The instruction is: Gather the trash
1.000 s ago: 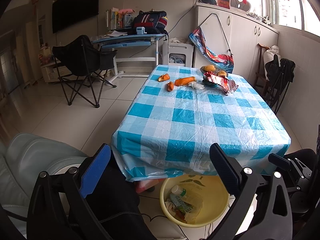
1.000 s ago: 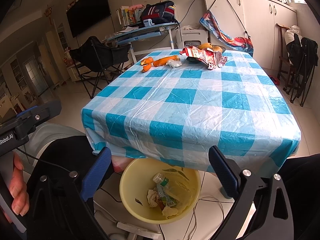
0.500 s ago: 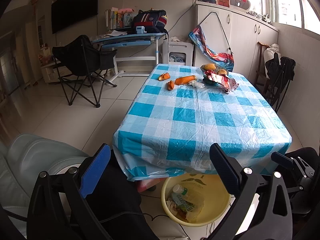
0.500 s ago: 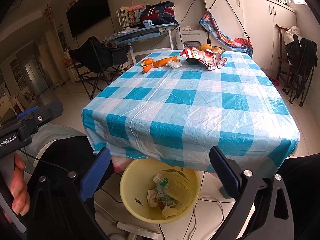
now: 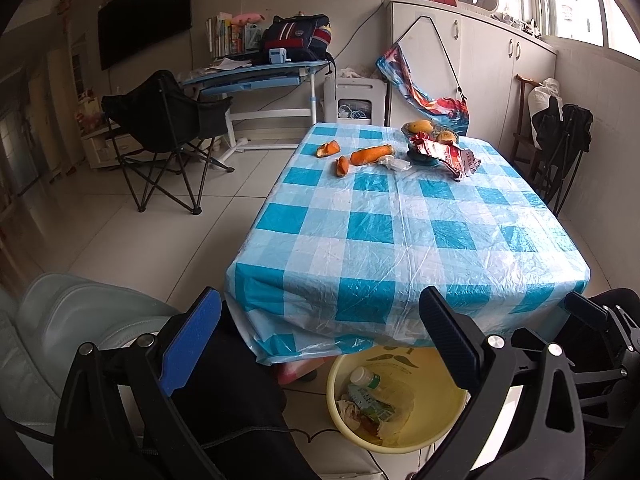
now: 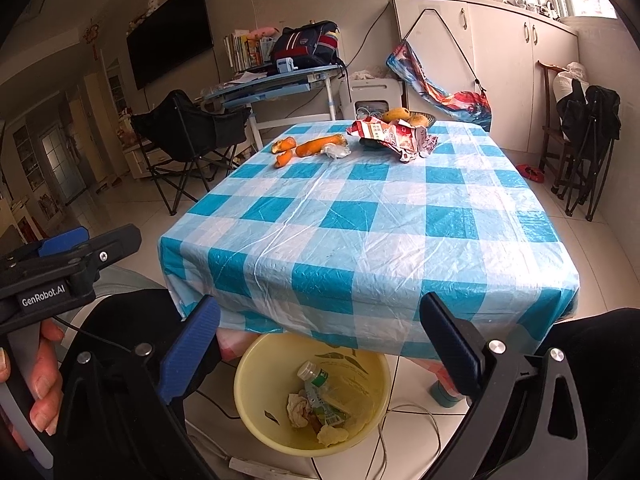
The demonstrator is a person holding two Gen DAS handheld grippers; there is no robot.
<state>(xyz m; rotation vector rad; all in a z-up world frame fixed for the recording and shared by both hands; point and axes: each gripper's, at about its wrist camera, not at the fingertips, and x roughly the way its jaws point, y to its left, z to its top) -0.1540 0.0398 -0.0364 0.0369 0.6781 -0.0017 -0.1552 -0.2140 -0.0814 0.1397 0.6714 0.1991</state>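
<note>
Trash: the crumpled snack wrapper (image 6: 394,136), white wad (image 6: 337,151) and orange peels (image 6: 285,151) lie at the tabletop's (image 6: 360,216) far end, well beyond the yellow bin (image 6: 256,372). I hold both the left hand-held gripper (image 5: 320,340) and the right hand-held gripper (image 6: 320,340) wide and empty; I judge a reach across comes next.

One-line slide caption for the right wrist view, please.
Open right gripper above yellow bin holding bottle; peels, wrapper on table.
</note>
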